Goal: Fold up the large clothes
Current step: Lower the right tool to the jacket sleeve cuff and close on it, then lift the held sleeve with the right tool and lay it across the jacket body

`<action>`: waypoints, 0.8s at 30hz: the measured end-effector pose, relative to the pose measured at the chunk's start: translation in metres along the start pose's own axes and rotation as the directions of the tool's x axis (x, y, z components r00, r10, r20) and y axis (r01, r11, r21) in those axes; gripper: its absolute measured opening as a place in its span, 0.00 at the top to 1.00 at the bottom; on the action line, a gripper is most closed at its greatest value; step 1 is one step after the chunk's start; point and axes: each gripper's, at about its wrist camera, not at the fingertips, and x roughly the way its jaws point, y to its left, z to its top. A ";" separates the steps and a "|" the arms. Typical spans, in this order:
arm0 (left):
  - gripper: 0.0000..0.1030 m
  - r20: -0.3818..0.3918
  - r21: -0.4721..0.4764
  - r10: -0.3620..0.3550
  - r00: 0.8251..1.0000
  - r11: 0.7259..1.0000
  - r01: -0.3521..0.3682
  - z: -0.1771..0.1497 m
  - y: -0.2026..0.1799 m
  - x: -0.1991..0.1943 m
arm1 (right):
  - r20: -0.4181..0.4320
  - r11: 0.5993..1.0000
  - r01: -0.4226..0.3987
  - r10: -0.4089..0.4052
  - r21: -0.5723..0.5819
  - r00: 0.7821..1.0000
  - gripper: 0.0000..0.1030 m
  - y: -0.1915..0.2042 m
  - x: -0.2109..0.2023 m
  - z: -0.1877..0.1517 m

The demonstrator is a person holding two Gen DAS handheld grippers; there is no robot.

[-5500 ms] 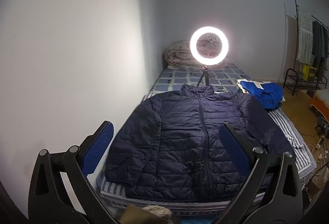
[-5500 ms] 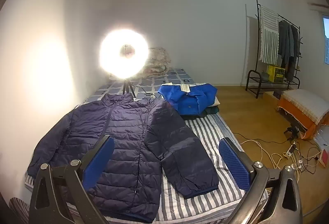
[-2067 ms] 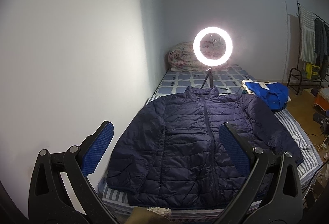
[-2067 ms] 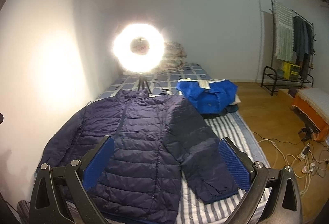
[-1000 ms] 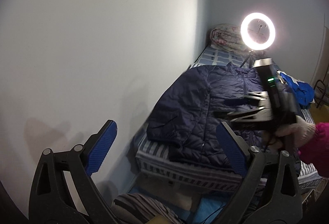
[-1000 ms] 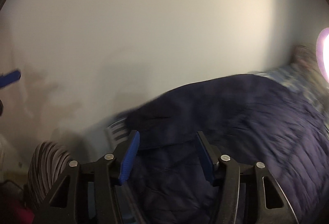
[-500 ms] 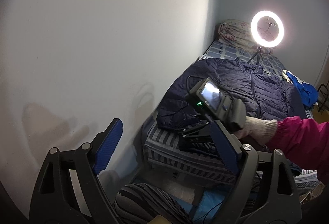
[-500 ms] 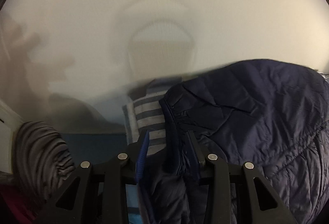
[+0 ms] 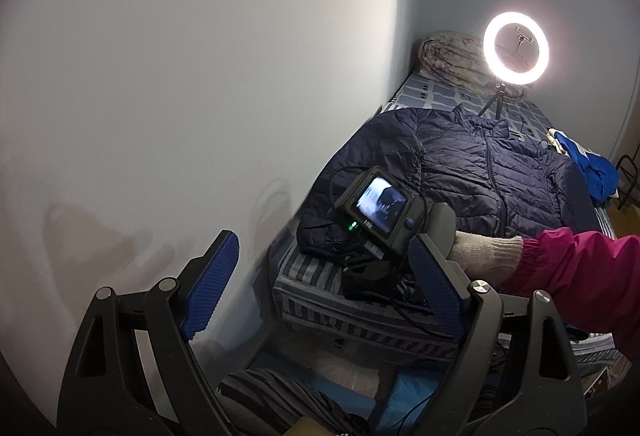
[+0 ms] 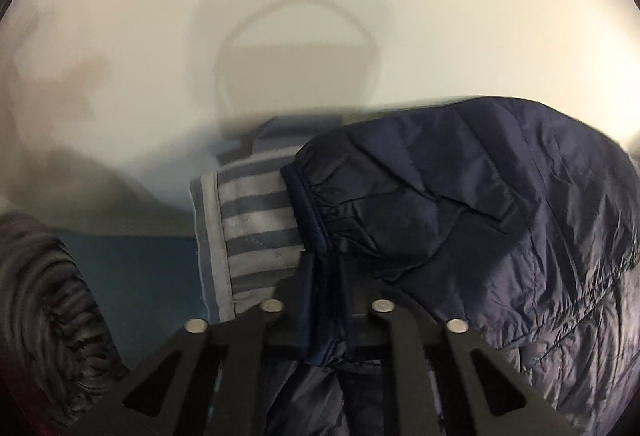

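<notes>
A navy puffer jacket point(image 9: 472, 172) lies spread on the striped bed point(image 9: 316, 296), collar towards the ring light. My right gripper point(image 10: 326, 300) is shut on the jacket's hem point(image 10: 320, 264) near the left cuff point(image 10: 316, 204), at the bed's near left corner; the fabric hides its pads. In the left wrist view the right gripper point(image 9: 360, 272), with its lit screen, sits on that corner, held by a gloved hand in a pink sleeve. My left gripper point(image 9: 320, 288) is open and empty, held back from the bed near the wall.
A white wall point(image 9: 180, 76) runs along the bed's left side. A ring light on a tripod point(image 9: 515, 48) and a rolled quilt point(image 9: 452, 56) stand at the bed's far end. A blue garment point(image 9: 592, 168) lies at the far right. A striped bundle point(image 10: 44, 296) lies below the bed corner.
My right gripper swung left to the bed's near left corner and closed on the jacket hem. My left gripper pulled back and turned towards the wall, staying open.
</notes>
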 end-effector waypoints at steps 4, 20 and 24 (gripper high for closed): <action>0.13 0.018 0.029 -0.002 1.000 1.000 0.001 0.005 -0.007 0.005 | 0.080 0.995 -0.052 0.045 0.079 0.996 0.94 -0.016 -0.019 -0.006; 0.13 0.072 0.159 -0.167 0.983 0.975 0.154 0.055 -0.110 0.095 | 0.453 0.780 -0.221 -0.088 0.585 0.887 0.99 -0.219 -0.121 -0.083; 0.13 0.073 0.179 -0.225 0.971 0.961 0.210 0.072 -0.155 0.144 | 0.457 0.704 -0.215 -0.172 0.677 0.873 1.00 -0.274 -0.127 -0.111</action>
